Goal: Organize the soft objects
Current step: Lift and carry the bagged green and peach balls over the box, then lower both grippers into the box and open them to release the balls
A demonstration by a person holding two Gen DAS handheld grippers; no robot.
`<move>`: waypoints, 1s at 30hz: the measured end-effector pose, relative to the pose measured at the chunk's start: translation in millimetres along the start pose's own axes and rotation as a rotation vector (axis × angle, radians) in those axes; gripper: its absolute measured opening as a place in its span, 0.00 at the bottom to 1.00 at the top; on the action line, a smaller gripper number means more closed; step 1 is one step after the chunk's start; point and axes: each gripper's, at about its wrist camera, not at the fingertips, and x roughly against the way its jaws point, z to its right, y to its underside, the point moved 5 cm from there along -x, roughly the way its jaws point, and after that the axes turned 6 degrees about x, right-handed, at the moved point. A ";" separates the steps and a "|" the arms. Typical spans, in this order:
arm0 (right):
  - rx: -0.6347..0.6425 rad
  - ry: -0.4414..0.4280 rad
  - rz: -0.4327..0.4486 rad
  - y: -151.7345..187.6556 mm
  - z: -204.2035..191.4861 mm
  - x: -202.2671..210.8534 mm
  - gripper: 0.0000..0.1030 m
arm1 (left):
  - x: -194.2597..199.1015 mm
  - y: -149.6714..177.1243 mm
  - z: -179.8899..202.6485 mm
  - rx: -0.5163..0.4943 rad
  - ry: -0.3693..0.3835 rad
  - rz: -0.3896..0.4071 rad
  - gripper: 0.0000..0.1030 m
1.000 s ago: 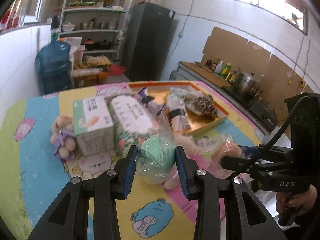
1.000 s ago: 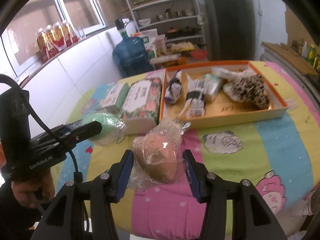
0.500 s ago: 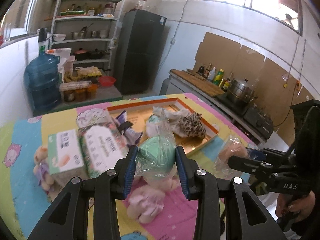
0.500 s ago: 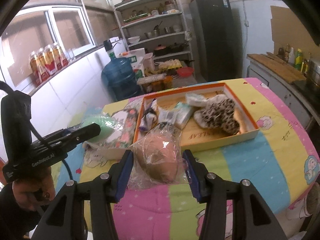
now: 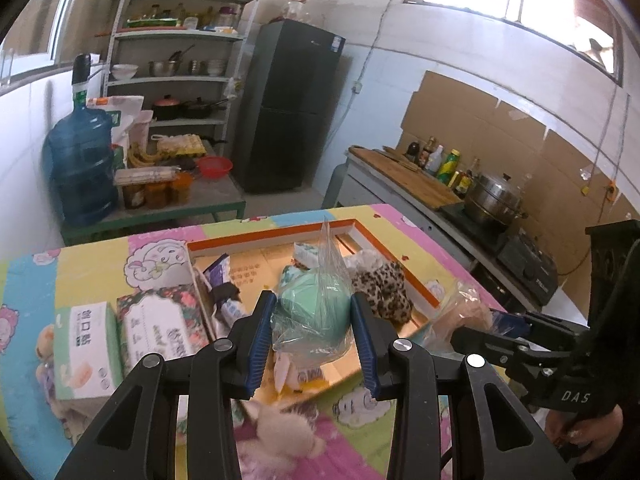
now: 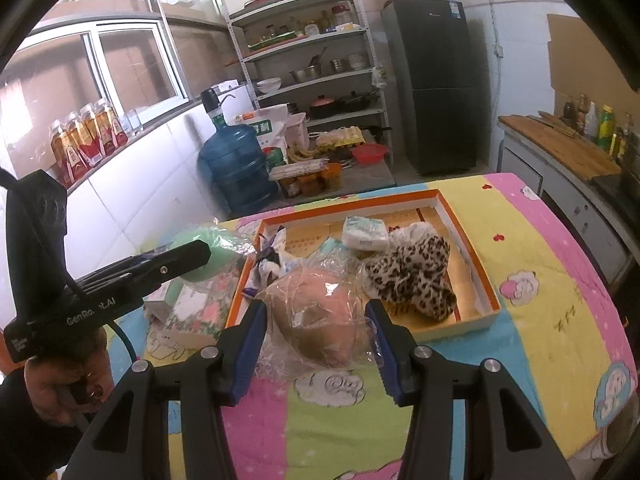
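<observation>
My left gripper (image 5: pixel 314 332) is shut on a mint-green soft ball in a clear bag (image 5: pixel 316 308) and holds it above the near edge of the orange-rimmed tray (image 5: pixel 272 242). My right gripper (image 6: pixel 318 344) is shut on a tan soft ball in a clear bag (image 6: pixel 320 320), held above the table in front of the tray (image 6: pixel 476 256). The tray holds a leopard-print cloth (image 6: pixel 416 272), a white packet (image 6: pixel 364 232) and a purple packet (image 6: pixel 268 260). The green ball also shows in the right wrist view (image 6: pixel 208 240).
Two tissue boxes (image 5: pixel 86 352) (image 5: pixel 164 328) lie left of the tray on the cartoon-print tablecloth (image 6: pixel 552 312). Plush toys (image 5: pixel 280 436) lie near the table's front. A counter with bottles and a pot (image 5: pixel 496 196) stands right; shelves, a fridge and a water jug (image 5: pixel 82 168) stand behind.
Both grippers have risen and moved forward toward the tray, each still holding its bagged ball. The tray now lies right under the balls.
</observation>
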 end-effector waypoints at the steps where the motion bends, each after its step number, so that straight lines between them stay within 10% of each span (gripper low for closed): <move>1: 0.004 -0.007 -0.001 -2.7 3.9 -3.6 0.50 | -4.8 -2.4 0.6 0.005 -0.009 0.001 0.38; 30: 0.097 -0.171 -0.119 -27.1 47.2 -111.1 0.50 | -122.6 -43.0 -19.5 0.141 -0.188 -0.069 0.38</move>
